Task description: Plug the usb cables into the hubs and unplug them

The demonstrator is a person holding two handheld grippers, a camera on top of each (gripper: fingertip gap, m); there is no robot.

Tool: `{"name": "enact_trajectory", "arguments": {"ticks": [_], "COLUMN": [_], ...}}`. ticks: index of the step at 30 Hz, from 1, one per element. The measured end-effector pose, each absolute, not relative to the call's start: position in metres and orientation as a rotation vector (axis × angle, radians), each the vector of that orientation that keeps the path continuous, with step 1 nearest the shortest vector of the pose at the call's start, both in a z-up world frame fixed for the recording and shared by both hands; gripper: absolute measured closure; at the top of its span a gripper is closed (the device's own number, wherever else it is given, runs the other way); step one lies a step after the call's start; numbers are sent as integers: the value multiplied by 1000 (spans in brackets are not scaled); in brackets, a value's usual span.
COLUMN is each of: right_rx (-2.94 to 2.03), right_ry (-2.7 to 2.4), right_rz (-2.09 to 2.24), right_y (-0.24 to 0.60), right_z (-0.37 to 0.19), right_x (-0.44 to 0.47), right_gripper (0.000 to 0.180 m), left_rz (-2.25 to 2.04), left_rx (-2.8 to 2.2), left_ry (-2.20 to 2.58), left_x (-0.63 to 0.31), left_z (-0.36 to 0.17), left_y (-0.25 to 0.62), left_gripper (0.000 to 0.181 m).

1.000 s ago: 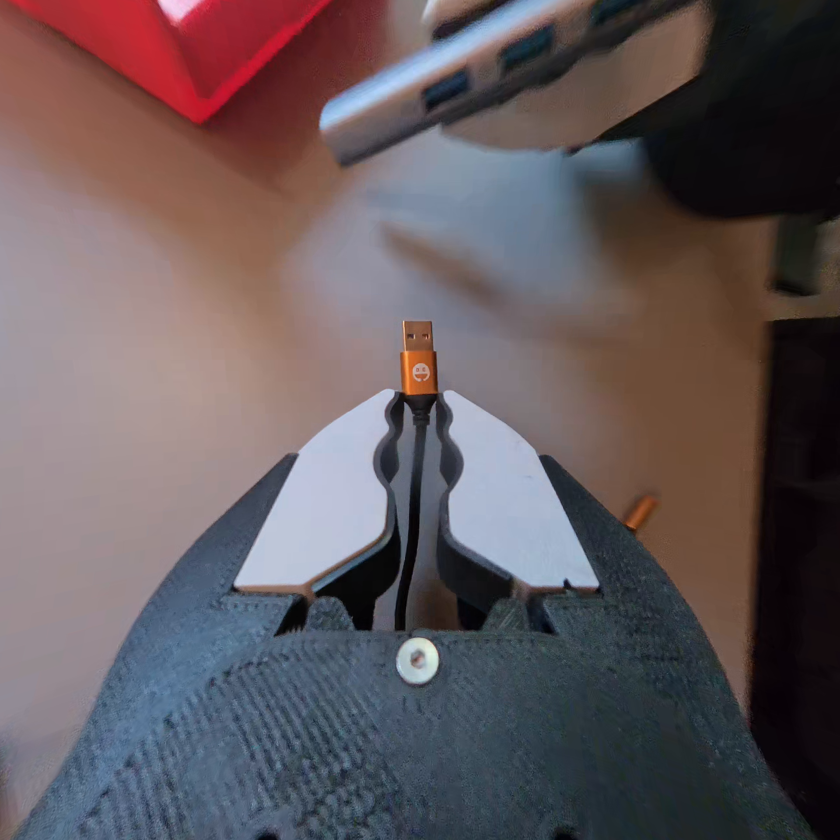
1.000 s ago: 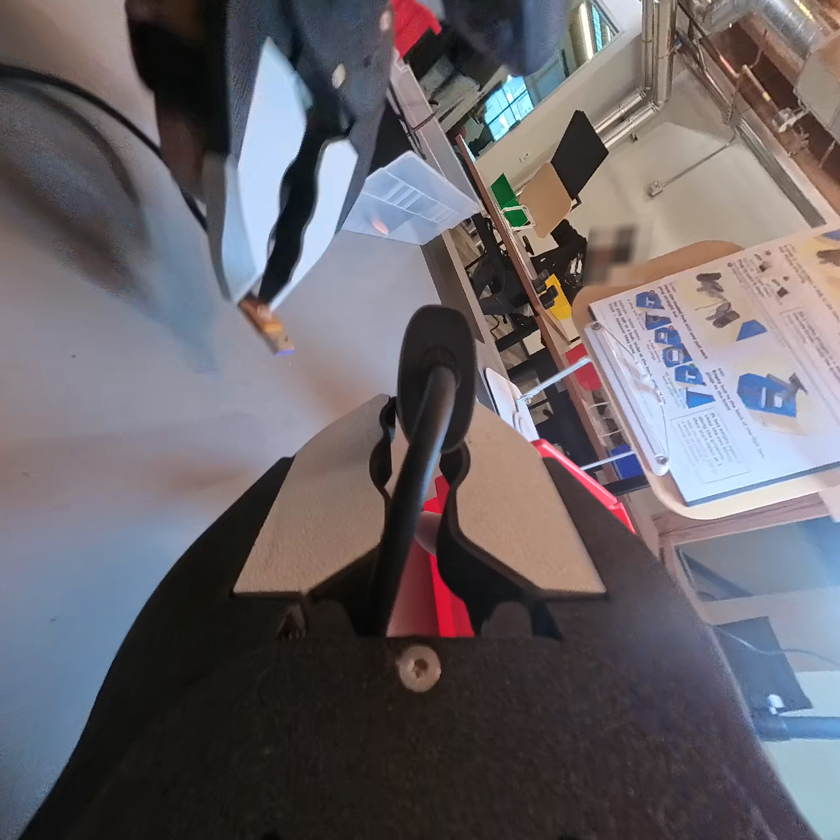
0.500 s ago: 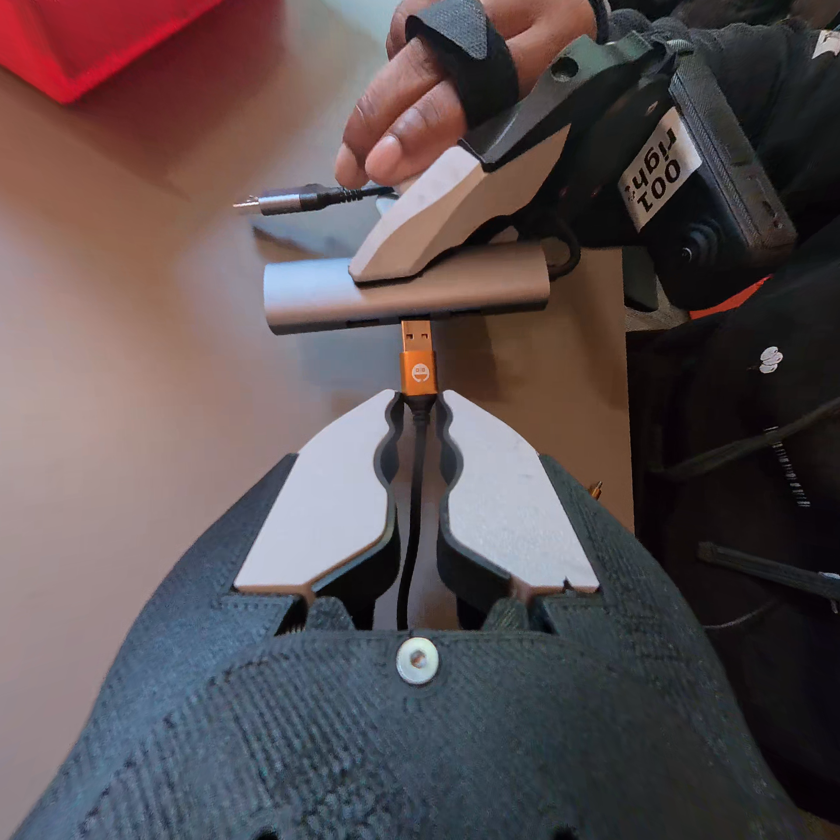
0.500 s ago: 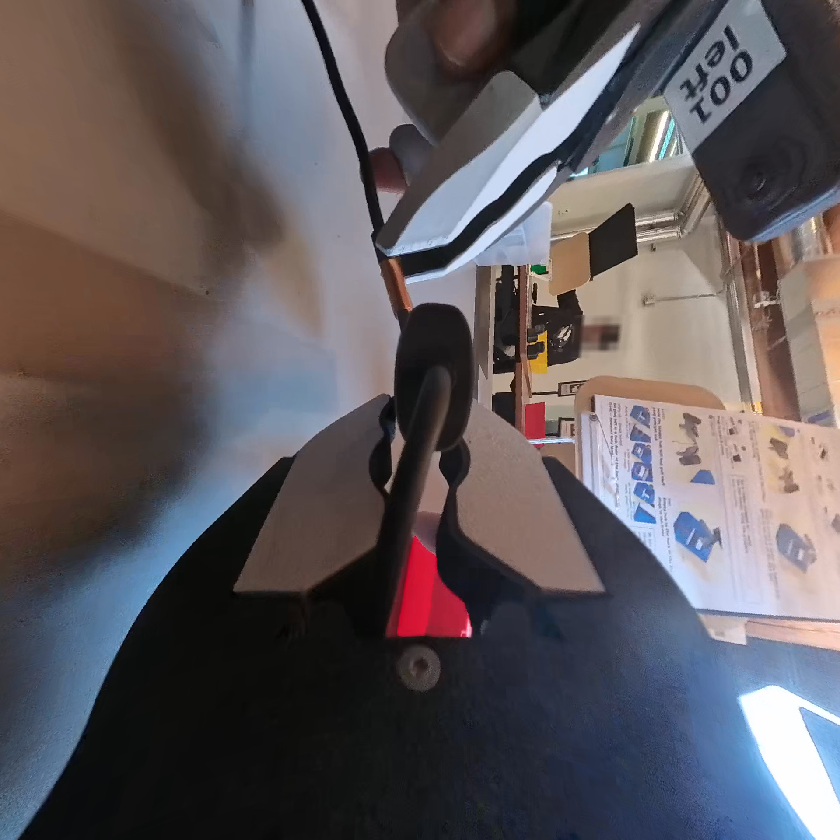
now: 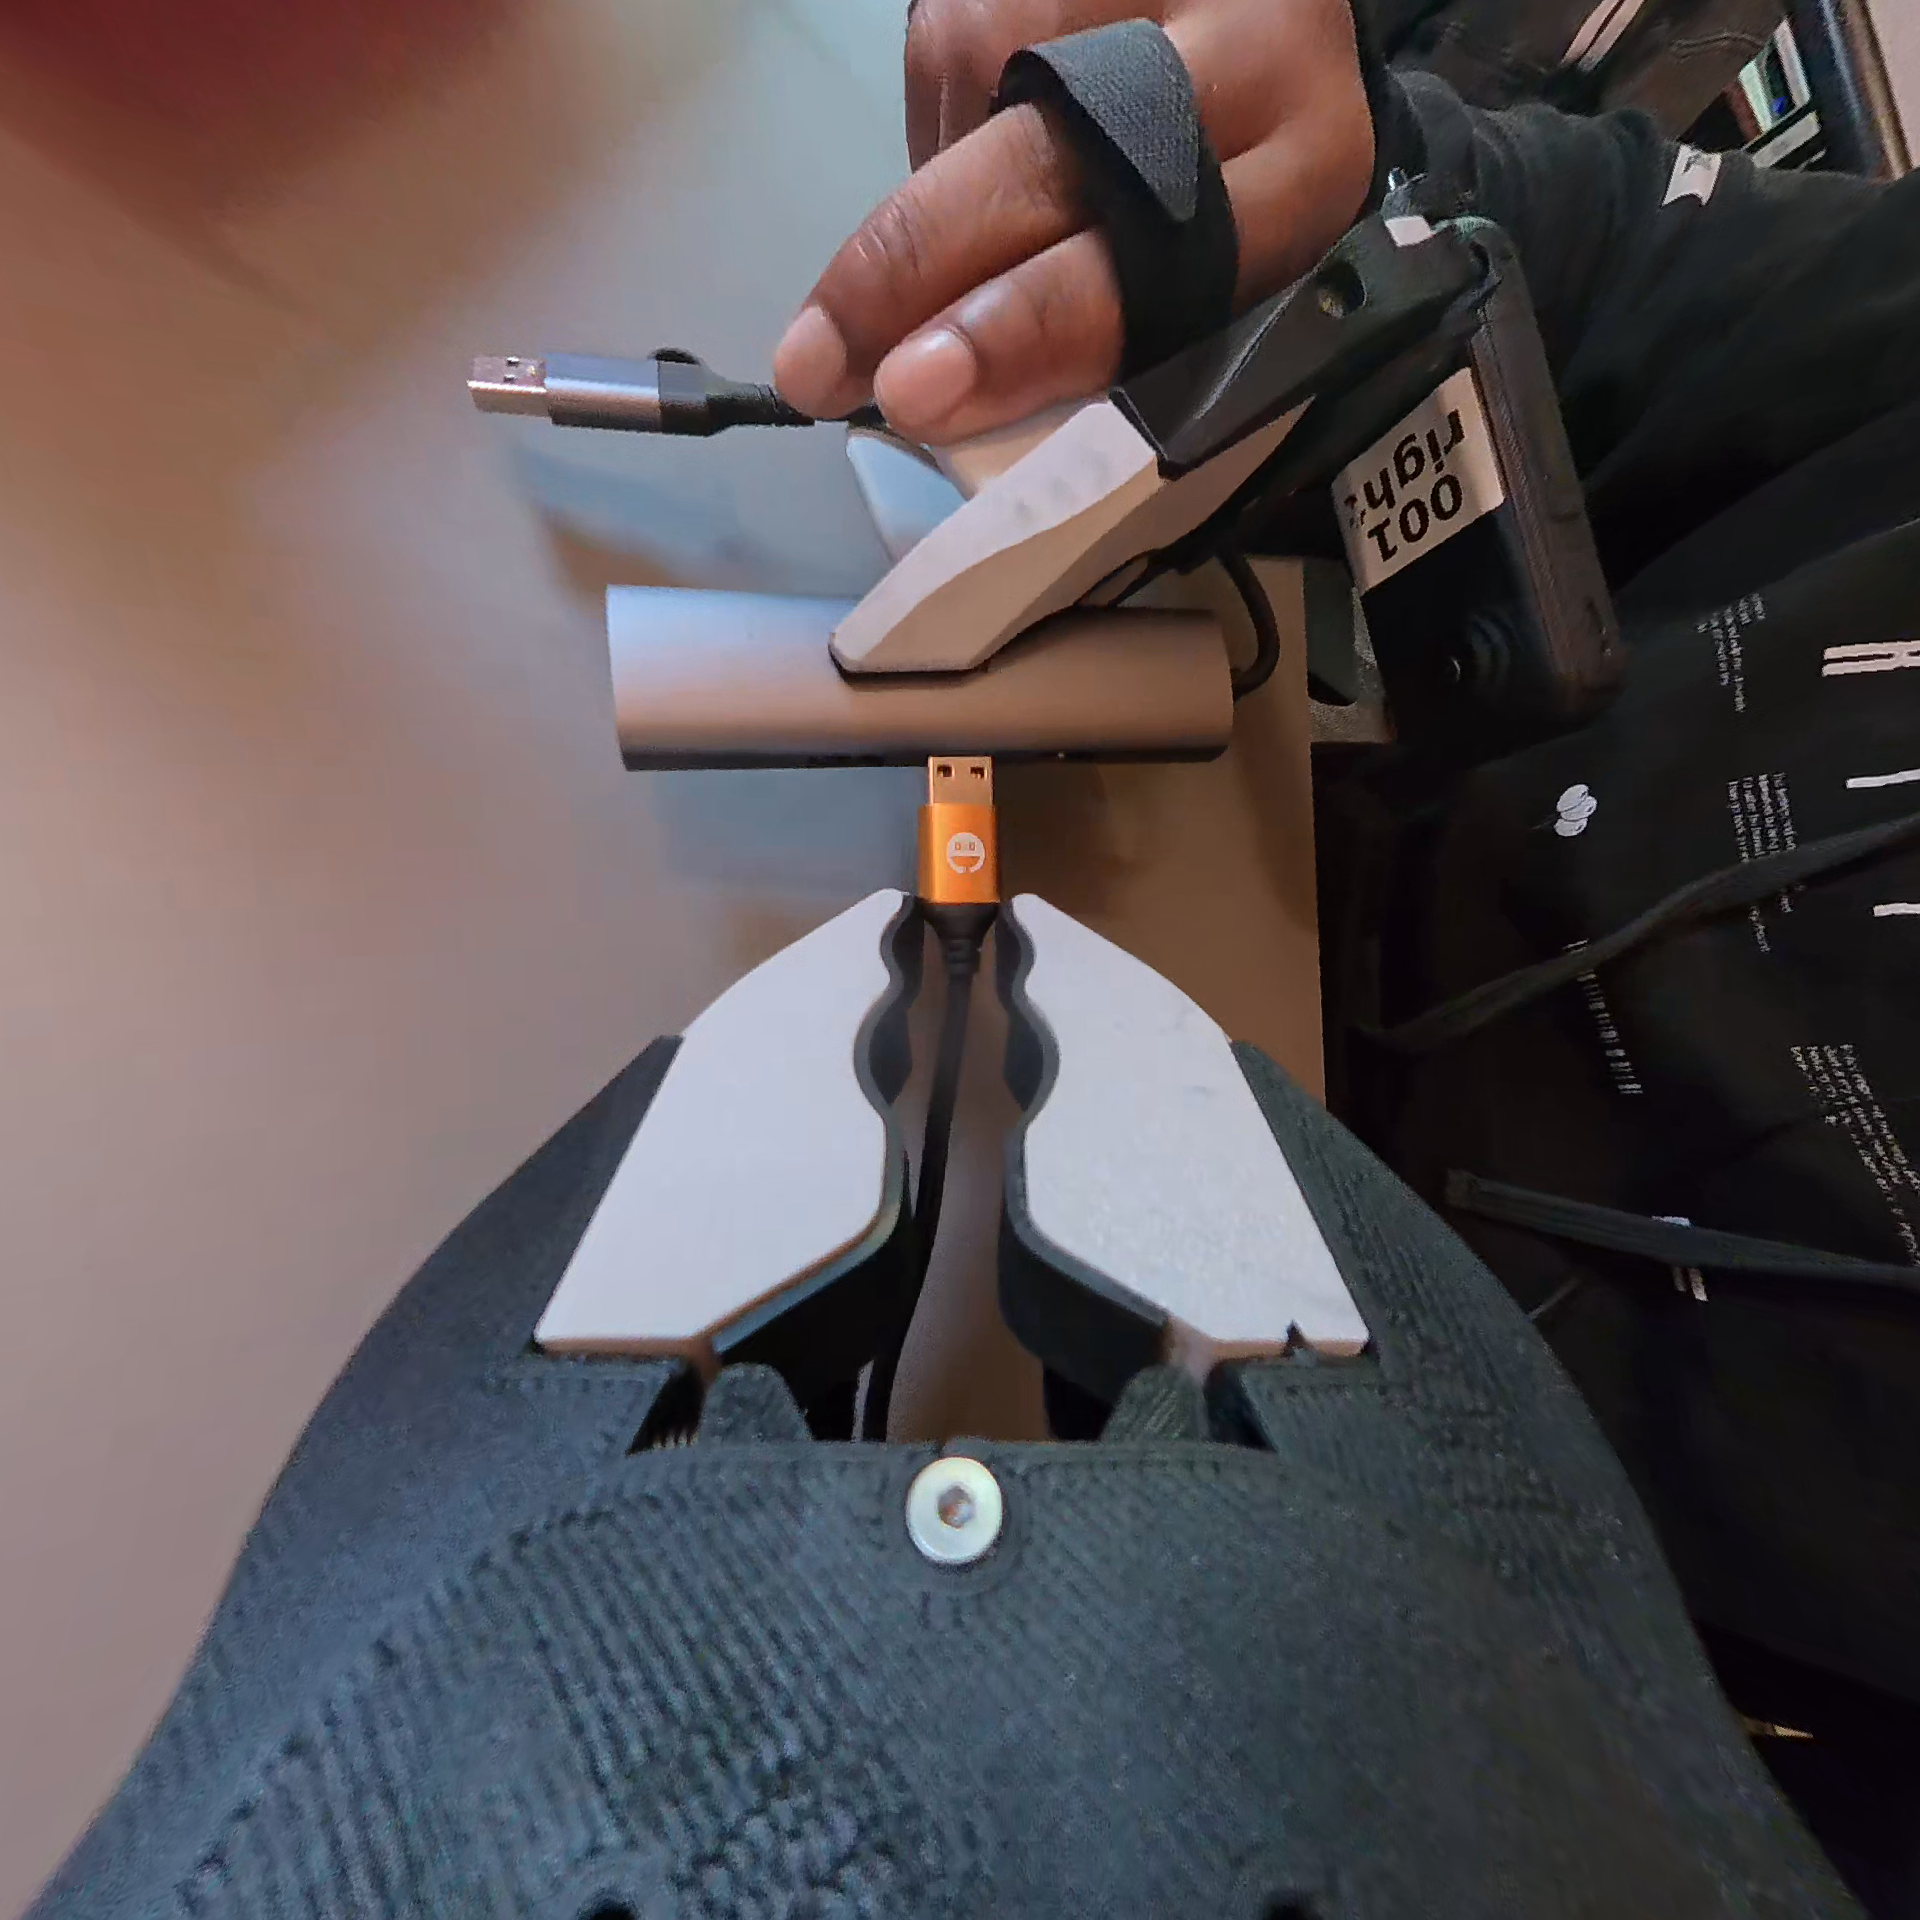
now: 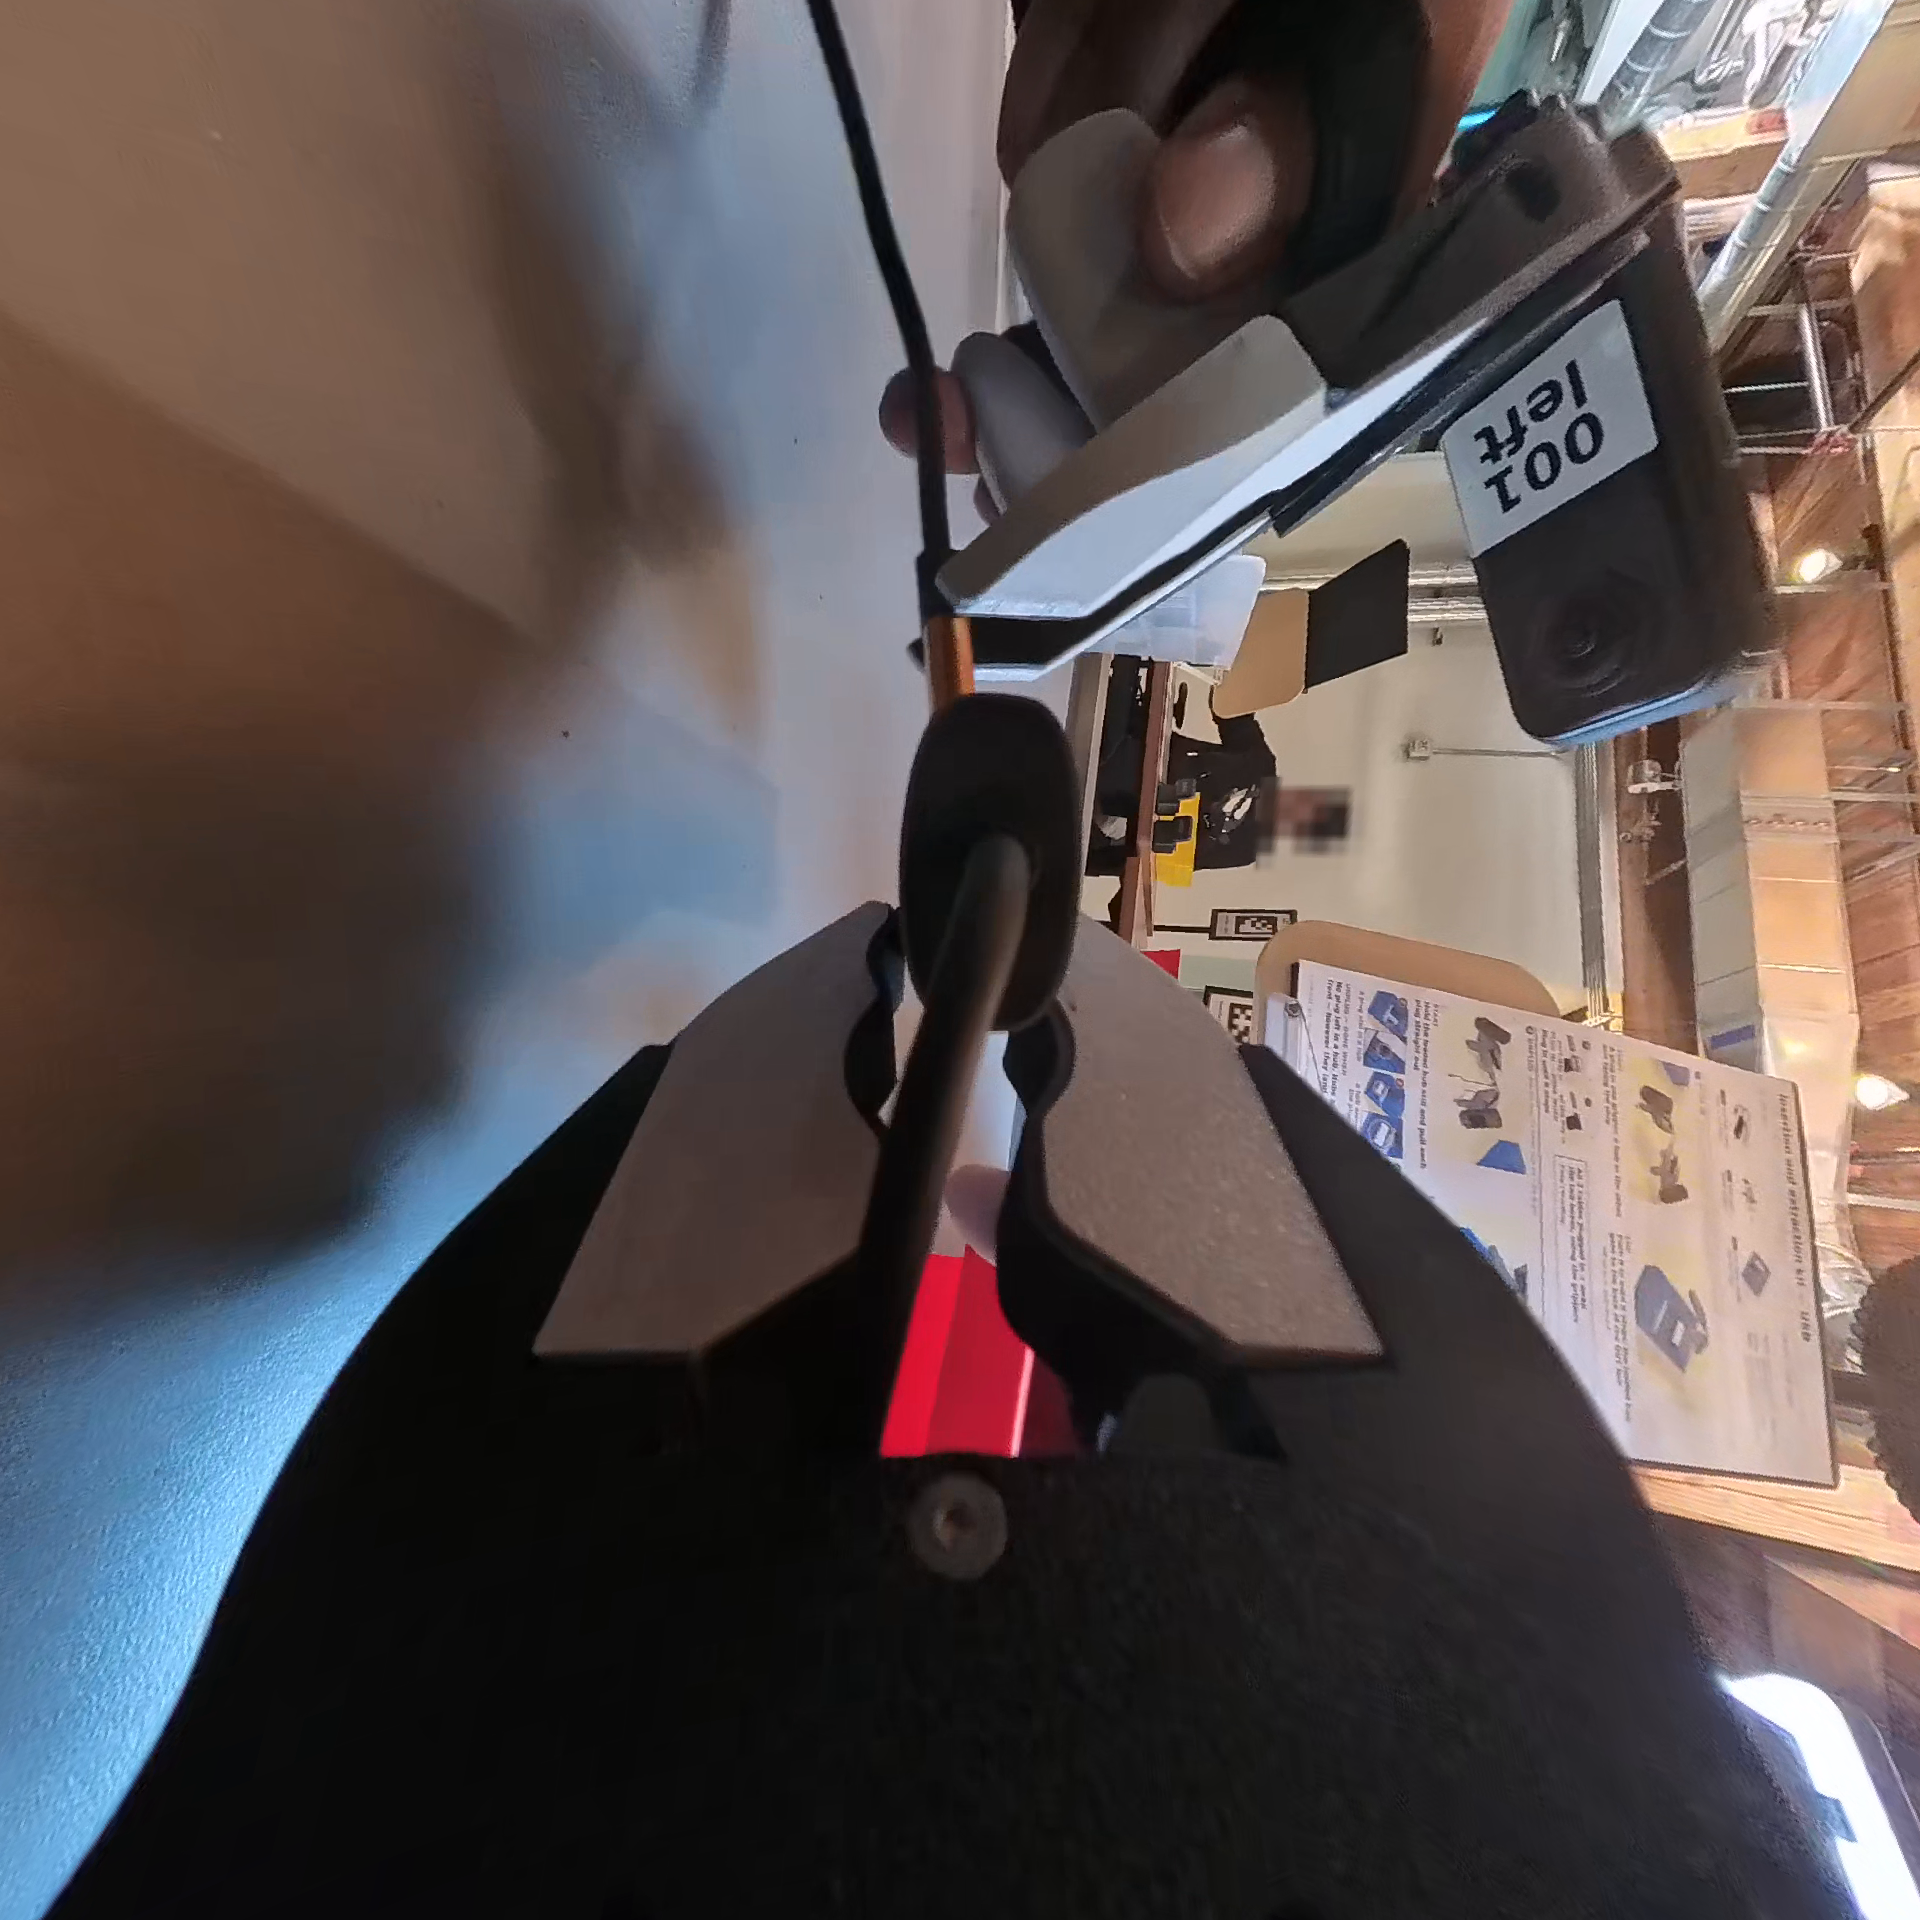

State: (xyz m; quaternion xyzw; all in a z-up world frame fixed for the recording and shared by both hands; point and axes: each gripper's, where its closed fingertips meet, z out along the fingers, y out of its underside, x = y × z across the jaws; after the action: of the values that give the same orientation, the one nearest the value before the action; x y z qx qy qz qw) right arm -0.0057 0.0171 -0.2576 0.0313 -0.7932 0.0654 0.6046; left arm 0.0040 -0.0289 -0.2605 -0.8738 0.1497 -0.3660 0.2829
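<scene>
The orange usb plug (image 5: 957,844), clamped in the left hand-held gripper (image 5: 957,914), was held just below the grey hub (image 5: 914,698) gripped by the right hand-held gripper (image 5: 914,655) above the counter (image 5: 260,831); square alignment and a straight push were judged to be needed

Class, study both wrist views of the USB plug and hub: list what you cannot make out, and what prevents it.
- Hub ports: left wrist view, its port face is turned edge-on.
- Orange USB plug tip: right wrist view, the hub's dark end blocks it.
- Red thing: right wrist view, seen only through the right tool's gap.
- Top-left corner: left wrist view, blurred.
</scene>
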Motion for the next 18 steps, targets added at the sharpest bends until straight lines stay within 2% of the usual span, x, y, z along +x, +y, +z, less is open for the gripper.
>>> {"name": "enact_trajectory", "arguments": {"ticks": [18], "right_rx": [-73], "right_ry": [-1879], "right_rz": [64], "right_y": [34], "right_z": [-264], "right_x": [-6], "right_gripper": [164], "left_rz": [-1013], "left_rx": [-2252], "left_ry": [249], "left_x": [2], "left_z": [-254], "left_y": [-13], "left_gripper": [168]}}
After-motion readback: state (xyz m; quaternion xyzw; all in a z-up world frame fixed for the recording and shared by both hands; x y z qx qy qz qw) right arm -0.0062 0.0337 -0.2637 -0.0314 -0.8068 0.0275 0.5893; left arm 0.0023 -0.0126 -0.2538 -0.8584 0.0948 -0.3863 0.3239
